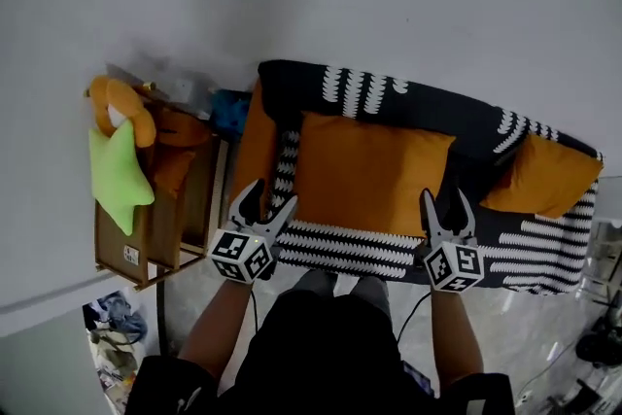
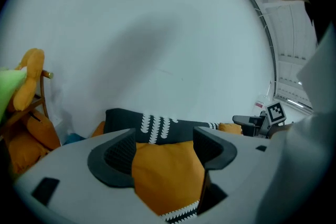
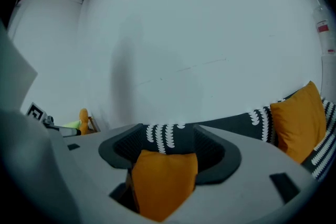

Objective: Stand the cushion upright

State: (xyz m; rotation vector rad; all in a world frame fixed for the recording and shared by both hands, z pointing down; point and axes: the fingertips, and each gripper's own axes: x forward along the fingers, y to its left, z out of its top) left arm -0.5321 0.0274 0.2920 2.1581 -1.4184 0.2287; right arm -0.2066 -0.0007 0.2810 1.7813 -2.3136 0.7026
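A large orange cushion (image 1: 374, 172) lies flat on the seat of a black sofa with white patterns (image 1: 457, 117), its far edge at the backrest. My left gripper (image 1: 265, 206) hovers at the cushion's near left corner, and my right gripper (image 1: 446, 205) at its near right corner. Both are open and hold nothing. In the left gripper view the cushion (image 2: 168, 176) shows beyond the spread jaws of the left gripper (image 2: 163, 152). The right gripper view shows the same cushion (image 3: 163, 181) past the right gripper (image 3: 165, 152), with no pad touching it.
A second orange cushion (image 1: 539, 175) leans in the sofa's right corner, and a third (image 1: 255, 149) stands against the left arm. A wooden rack (image 1: 146, 228) with a green star plush (image 1: 117, 172) and orange toys stands to the left. A white wall rises behind.
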